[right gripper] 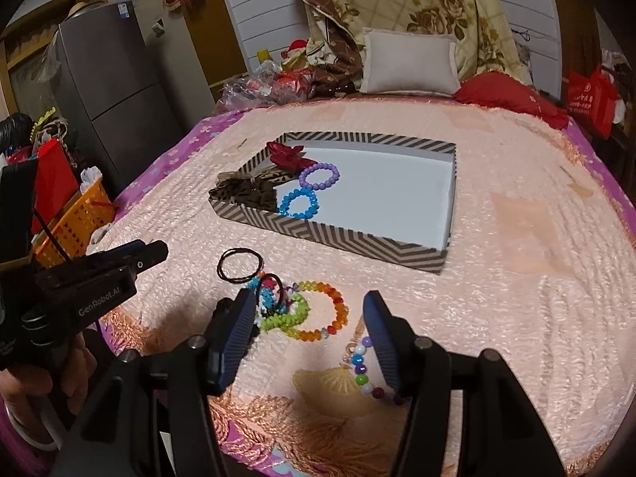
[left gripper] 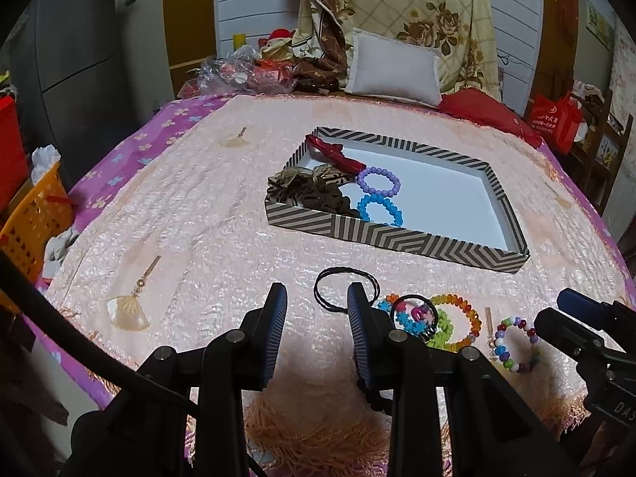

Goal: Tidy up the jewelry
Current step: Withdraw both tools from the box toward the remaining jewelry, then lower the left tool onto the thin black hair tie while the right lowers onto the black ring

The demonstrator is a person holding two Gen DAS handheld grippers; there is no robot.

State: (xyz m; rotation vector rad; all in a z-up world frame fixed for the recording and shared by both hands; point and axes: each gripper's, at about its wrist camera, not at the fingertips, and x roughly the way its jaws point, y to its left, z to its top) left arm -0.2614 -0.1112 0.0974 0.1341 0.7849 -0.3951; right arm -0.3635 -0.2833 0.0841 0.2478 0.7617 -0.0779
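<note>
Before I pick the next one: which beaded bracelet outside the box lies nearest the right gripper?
The multicolour bracelet with white beads, beside the right gripper; the rainbow bracelet lies farther.

Warm indoor light falls from above, giving a soft sheen on the pink bedspread [left gripper: 198, 206]; dark shadows pool at the near edge; both views bend strongly at black-vignetted corners; focus is fairly sharp

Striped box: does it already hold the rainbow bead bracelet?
No, the rainbow bead bracelet lies on the bedspread in front of the striped box, outside it.
</note>
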